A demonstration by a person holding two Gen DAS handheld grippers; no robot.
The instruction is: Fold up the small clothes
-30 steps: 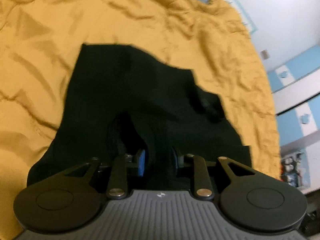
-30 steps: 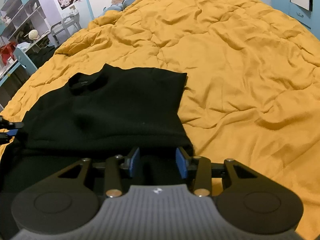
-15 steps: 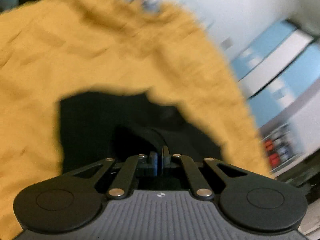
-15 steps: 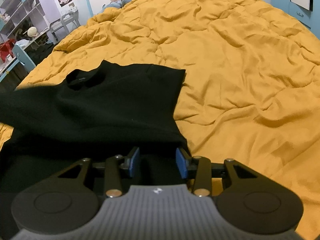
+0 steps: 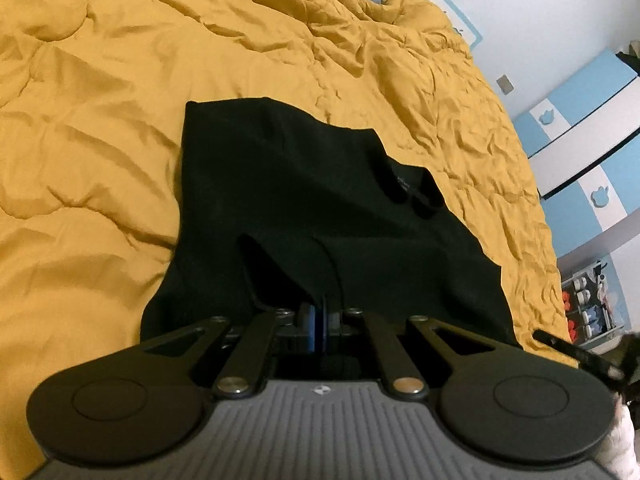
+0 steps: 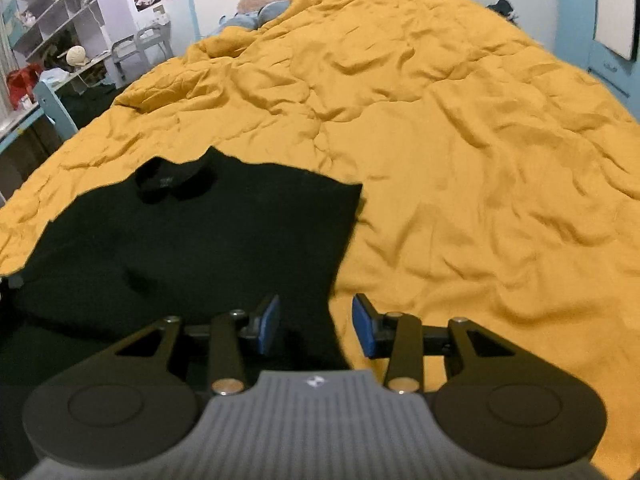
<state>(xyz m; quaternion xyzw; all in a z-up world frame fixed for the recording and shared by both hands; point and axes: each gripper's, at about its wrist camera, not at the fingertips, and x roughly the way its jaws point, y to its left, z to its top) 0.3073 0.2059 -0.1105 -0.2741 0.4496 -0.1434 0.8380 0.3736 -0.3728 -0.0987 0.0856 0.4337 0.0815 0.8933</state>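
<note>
Hand-held gripper (image 5: 319,322), apparently pinching one shirt (image 5: 304,200)

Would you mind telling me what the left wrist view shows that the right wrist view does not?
Only the left wrist view shows the left gripper, jaws shut on a fold of the black top, and blue-and-white cabinet doors. Only the right wrist view shows the right gripper, jaws apart over the top's edge, plus wall shelves. Both show the top lying on the mustard quilt.

Shirt (image 6: 208,240) on quilt (image 6: 460,160), near edge.
</note>
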